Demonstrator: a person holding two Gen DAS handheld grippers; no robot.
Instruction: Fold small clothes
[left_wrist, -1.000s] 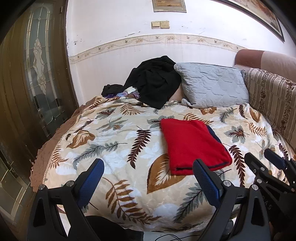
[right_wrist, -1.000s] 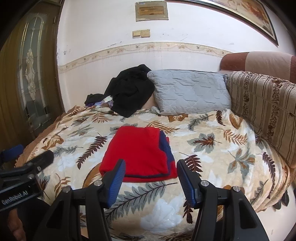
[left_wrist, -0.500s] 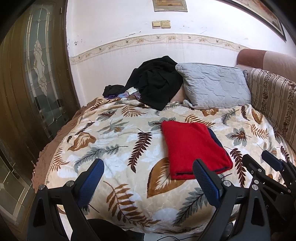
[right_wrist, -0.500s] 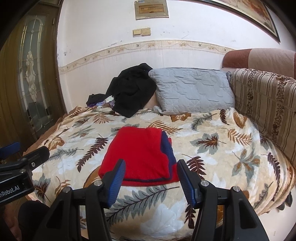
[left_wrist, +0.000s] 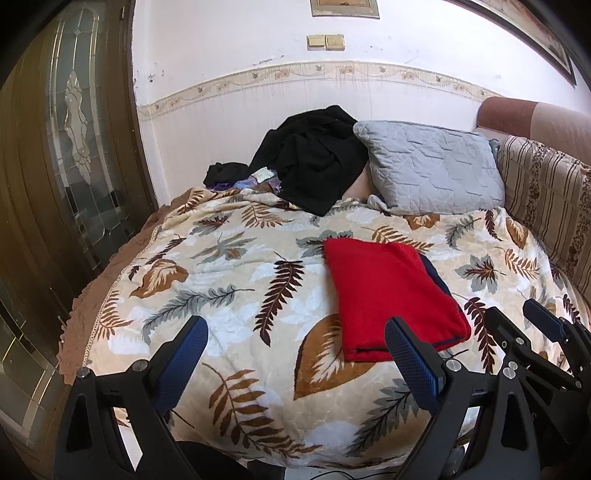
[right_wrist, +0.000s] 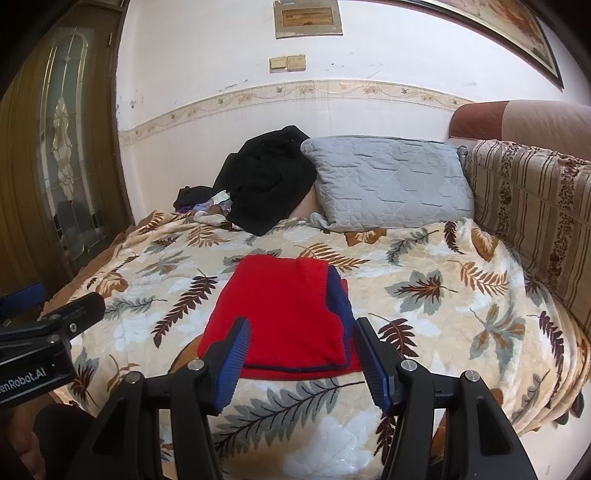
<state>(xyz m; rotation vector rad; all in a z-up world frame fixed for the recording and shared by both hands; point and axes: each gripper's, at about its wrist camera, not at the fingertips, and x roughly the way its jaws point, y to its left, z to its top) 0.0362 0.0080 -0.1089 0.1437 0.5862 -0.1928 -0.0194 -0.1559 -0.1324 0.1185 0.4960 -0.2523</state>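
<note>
Little has shifted since the earlier pictures: both views have drifted a touch back from the bed, so the red garment (left_wrist: 391, 299) sits slightly higher and smaller in frame, and nothing on the blanket has been disturbed. I take that to mean the fold is finished, or nearly so, and the hands are pausing away from it rather than working the cloth. Going left to right in the left wrist view, a dark glazed door (left_wrist: 70, 155) fills the left edge; the left gripper (left_wrist: 295, 354) stands at the bottom with its fingers spread wide and nothing between them; a black heap of clothes (left_wrist: 314, 155) lies at upper centre against the wall, with a grey pillow (left_wrist: 428, 170) to its right; the garment lies right of centre on the leaf-print blanket (left_wrist: 229, 266), and the right gripper (left_wrist: 517, 325) shows at the lower right edge. In the right wrist view that gripper (right_wrist: 301, 354) hangs low at centre, fingers moderately apart and empty, just short of the garment's near hem (right_wrist: 291, 367). The garment is folded into a neat rectangle, a navy layer (right_wrist: 338, 299) peeking along its right side. Its long axis runs from the near edge of the bed toward the pillow, leaning slightly left.
</note>
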